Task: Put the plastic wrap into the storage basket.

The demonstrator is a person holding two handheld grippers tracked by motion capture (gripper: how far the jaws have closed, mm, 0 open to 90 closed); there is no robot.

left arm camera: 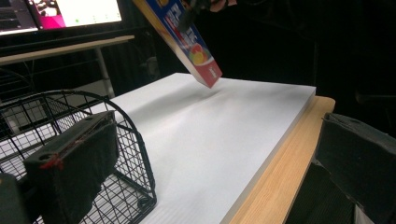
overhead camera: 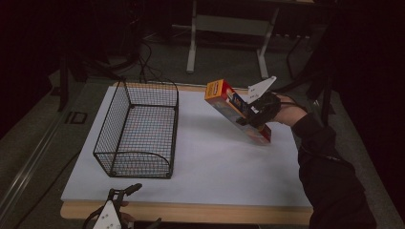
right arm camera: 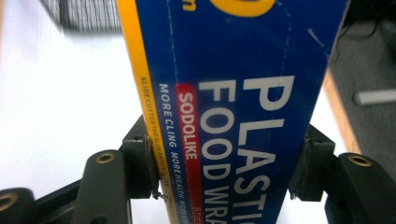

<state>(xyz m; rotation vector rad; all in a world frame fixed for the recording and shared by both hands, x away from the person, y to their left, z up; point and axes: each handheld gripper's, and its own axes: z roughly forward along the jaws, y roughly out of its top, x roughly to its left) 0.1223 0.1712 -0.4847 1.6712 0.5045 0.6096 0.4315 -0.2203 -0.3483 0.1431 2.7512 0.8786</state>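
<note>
The right hand-held gripper clamps a plastic-wrap box right of frame centre — tilted, lifted off the white bench, its pads pressing both long sides. The wire basket stands left of centre. At the bottom left edge, the left hand-held gripper sits with jaws wide apart — holding nothing.

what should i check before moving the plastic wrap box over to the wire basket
1. Grip: right gripper pads clamp both sides of the plastic wrap box: ok.
2. Box off the white board, tilted, low end just above it: ok.
3. Wire basket upright, open top, nothing visible inside: ok.
4. Path from box to basket free of things: ok.
5. Left gripper at the near edge, jaws apart, clear of the path: ok.
6. Whether the long box fits lengthwise in the basket: cannot tell.
</note>
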